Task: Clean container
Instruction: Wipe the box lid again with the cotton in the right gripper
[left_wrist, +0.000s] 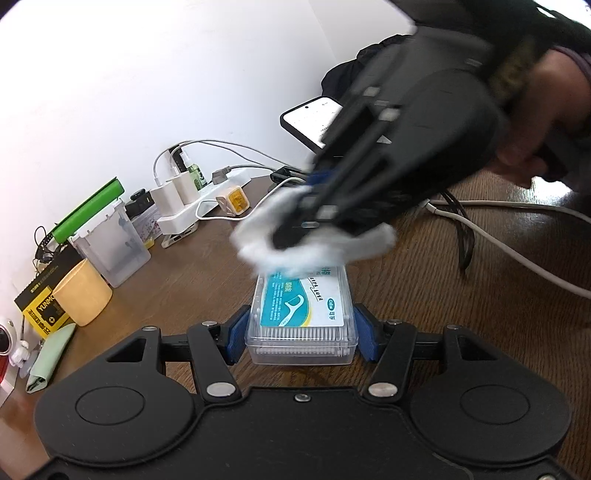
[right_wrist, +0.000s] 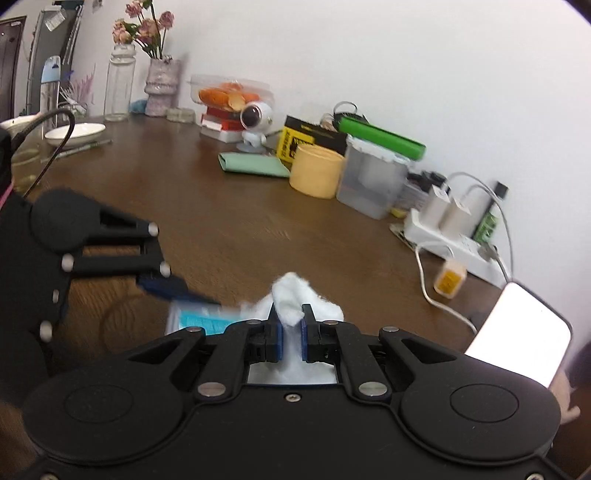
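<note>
Floss-pick box — clamped by the left gripper to be steadied on the tabletop — far end wiped by white tissue pinched in the right gripper.

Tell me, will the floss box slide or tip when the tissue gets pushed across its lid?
The floss box looks low and flat, so tipping seems unlikely. Its clear plastic probably slips on the table, but the left gripper clamps both sides. The tissue looks soft and should crumple.

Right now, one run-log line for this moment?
left claw: shut on floss-pick box | right claw: shut on white wipe | wipe on box's far end
</note>
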